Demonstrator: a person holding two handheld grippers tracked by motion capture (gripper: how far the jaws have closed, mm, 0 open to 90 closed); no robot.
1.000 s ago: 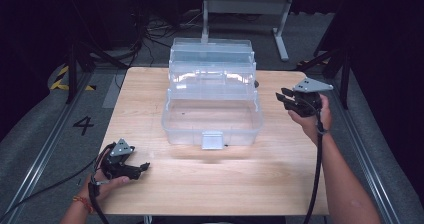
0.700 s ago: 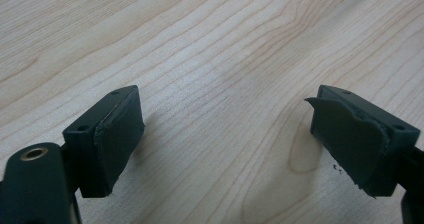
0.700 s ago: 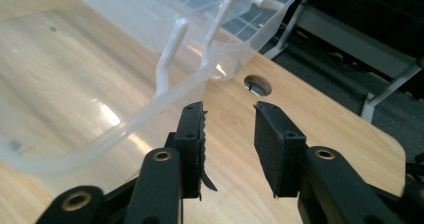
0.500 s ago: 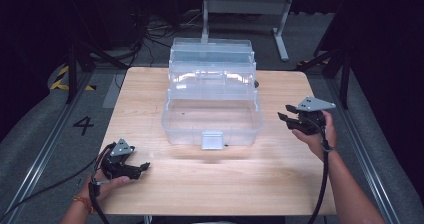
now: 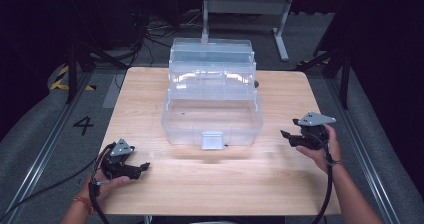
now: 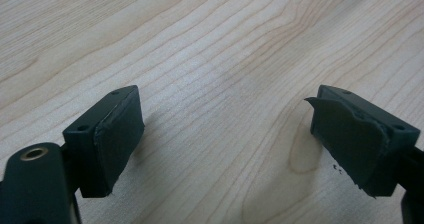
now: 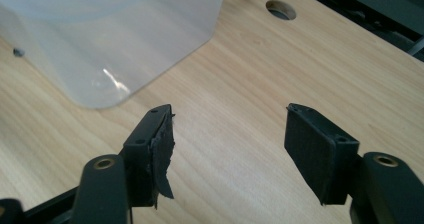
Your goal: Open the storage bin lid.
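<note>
As seen above, clear box [image 5: 212, 115] latch faces the person.

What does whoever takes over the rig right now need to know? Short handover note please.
Left gripper: open, nothing between the jaws, low over the near left of the wooden table.
Right gripper: open and empty, jaws have just been opening, right of the box and apart from it.
Clear plastic tiered box: mid-table, lid back, trays stepped open, front latch facing the person. The bottom bin looks empty apart from a small dark speck.
Done: box stands open, both grippers are free.
Left: nothing is gripped, so whatever comes next with the box starts from a fresh grasp.
</note>
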